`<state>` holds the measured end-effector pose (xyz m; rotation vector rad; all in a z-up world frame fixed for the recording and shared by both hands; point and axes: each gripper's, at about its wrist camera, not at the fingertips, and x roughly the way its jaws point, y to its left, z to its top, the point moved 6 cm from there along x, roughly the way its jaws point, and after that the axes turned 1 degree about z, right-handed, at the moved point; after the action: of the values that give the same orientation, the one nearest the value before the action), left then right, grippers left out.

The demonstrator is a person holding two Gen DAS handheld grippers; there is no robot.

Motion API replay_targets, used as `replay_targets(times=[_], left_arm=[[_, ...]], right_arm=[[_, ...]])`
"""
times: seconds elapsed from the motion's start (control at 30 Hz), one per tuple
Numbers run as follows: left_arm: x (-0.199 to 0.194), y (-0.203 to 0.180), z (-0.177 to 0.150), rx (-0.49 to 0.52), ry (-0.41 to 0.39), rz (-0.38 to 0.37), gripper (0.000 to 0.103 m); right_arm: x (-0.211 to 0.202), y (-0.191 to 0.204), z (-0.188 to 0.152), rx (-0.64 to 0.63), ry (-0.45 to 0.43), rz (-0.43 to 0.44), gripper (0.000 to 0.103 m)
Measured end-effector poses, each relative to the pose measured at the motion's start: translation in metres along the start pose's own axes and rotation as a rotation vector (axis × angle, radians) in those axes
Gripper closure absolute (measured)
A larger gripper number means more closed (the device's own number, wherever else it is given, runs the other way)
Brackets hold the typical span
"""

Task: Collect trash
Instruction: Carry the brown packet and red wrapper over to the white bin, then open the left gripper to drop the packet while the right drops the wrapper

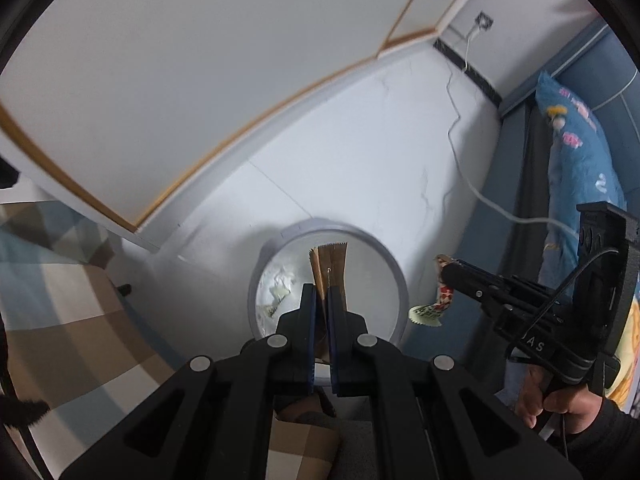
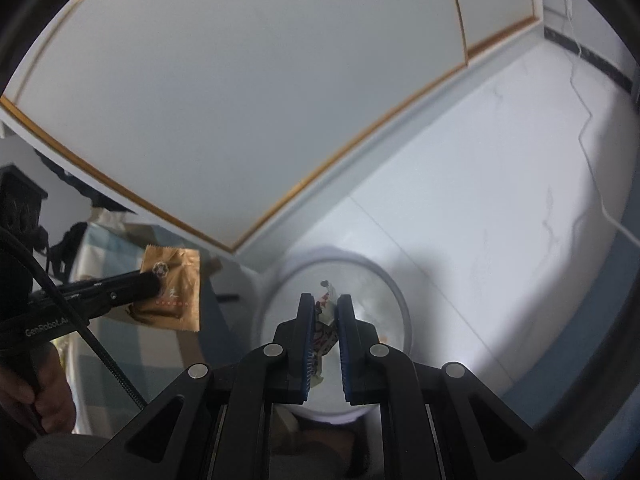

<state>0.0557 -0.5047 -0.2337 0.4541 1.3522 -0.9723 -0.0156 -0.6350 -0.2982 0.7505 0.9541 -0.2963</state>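
My left gripper [image 1: 321, 293] is shut on a brown foil wrapper [image 1: 331, 270] and holds it above the round white trash bin [image 1: 394, 276] on the floor. The bin holds some crumpled scraps [image 1: 278, 294]. My right gripper [image 2: 325, 304] is shut on a red-and-white patterned wrapper [image 2: 325, 330] above the same bin [image 2: 402, 300]. The right gripper also shows in the left wrist view [image 1: 444, 270] to the right of the bin, with its wrapper [image 1: 434, 306] hanging down. The left gripper shows in the right wrist view [image 2: 154, 280] with the brown wrapper [image 2: 176, 292].
A white cabinet with wood trim [image 1: 160, 92] stands behind the bin. A checked cloth [image 1: 68, 320] covers a surface at the left. A blue bed with a patterned pillow [image 1: 576, 148] is on the right. A white cable [image 1: 460, 148] runs along the floor.
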Motion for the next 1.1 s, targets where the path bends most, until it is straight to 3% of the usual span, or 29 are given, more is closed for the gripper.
replay_targets(times=[0.23, 0.57, 0.73, 1.03, 1.1], left_arm=[[0.028, 0.002, -0.002, -0.005, 0.077, -0.015, 0.102], [0.046, 0.007, -0.001, -0.034, 0.118, -0.033, 0.102], [0.056, 0.007, -0.002, -0.030, 0.148, -0.042, 0.102], [0.070, 0.000, -0.007, 0.006, 0.222, -0.041, 0.100], [0.071, -0.001, -0.008, 0.015, 0.233, -0.034, 0.093]], right_arm=[[0.038, -0.007, -0.023, 0.020, 0.110, -0.007, 0.091], [0.068, -0.014, -0.054, 0.021, 0.241, 0.011, 0.090], [0.066, -0.019, -0.058, 0.020, 0.253, -0.006, 0.089], [0.050, -0.038, -0.051, 0.078, 0.206, -0.053, 0.066], [0.050, -0.040, -0.051, 0.089, 0.207, -0.055, 0.066]])
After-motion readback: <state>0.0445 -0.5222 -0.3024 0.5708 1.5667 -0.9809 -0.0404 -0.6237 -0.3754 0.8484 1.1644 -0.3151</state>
